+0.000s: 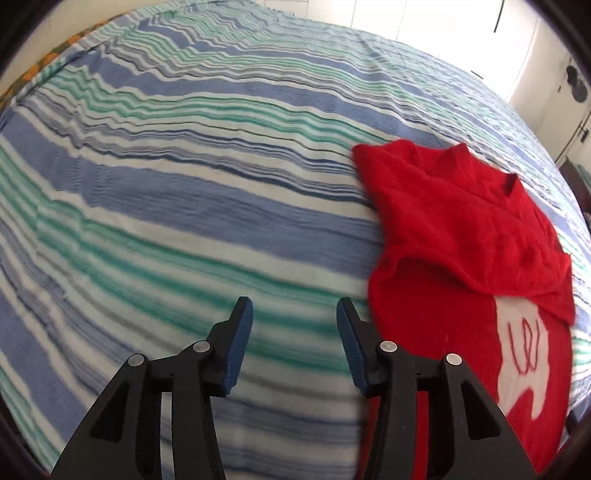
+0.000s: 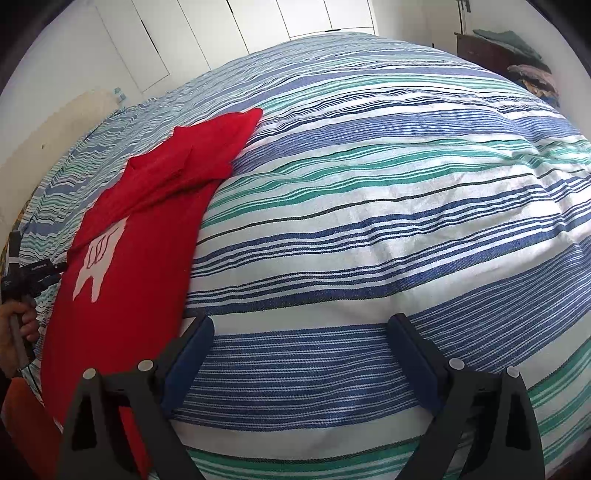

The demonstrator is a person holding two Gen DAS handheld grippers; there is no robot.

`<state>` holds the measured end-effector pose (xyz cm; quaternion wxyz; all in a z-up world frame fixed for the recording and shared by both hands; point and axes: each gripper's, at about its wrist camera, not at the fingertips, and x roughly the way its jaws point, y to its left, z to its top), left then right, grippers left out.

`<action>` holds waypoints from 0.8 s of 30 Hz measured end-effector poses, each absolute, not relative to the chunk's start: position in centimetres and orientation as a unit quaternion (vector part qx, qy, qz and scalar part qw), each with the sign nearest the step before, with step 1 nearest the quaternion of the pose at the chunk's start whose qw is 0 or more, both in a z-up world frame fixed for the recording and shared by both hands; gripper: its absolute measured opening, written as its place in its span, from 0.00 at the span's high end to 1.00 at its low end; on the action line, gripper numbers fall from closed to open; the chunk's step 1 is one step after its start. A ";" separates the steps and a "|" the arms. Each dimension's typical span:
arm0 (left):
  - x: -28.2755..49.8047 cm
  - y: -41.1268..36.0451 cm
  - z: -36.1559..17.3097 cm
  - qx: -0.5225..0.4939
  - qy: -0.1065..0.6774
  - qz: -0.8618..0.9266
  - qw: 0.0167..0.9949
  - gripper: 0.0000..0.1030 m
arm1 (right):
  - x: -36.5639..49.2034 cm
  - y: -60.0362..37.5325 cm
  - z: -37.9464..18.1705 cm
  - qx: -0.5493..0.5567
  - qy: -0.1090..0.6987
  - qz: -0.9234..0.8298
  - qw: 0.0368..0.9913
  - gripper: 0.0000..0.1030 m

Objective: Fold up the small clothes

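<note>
2 grippers hang over a bed covered by a striped blanket (image 1: 192,206) in blue, green and white bands. The left gripper (image 1: 295,314) has its jaws partly apart with nothing between them; only blanket shows in the gap. Its blue pads (image 1: 240,350) point down at the cloth, and the edge of a red sweater (image 1: 461,229) lies just beside the right-hand finger. The right gripper (image 2: 301,326) stands wide, also empty, its jaws over bare blanket, with the sweater's edge near its left finger.

The red sweater lies flat on the blanket, between the 2 grippers. Its upper part, with a sleeve, is folded over the body, and the fold covers the top of a white design (image 1: 524,354) with red lines stitched in it. In the right wrist view the same sweater (image 2: 122,280) sits at the left side, and past it a hand (image 2: 14,332) grips the handle of the other tool at the frame's edge.

White cupboard doors (image 2: 207,33) stand behind the bed.
</note>
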<state>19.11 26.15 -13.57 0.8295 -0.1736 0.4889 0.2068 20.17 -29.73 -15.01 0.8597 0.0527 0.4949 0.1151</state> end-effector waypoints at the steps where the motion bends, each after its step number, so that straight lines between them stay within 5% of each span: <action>1: 18.1 26.2 -13.2 -0.183 0.487 0.207 0.829 0.48 | 20.1 -29.7 -15.0 0.052 0.495 0.116 0.860 0.08; 9: 9.5 22.1 -11.1 -0.287 0.449 0.179 0.827 0.25 | 20.1 -29.3 -15.3 0.044 0.497 0.116 0.859 0.04; 24: 7.7 19.8 -12.6 -0.256 0.471 0.191 0.822 0.23 | 19.2 -30.0 -16.0 0.066 0.474 0.135 0.867 0.01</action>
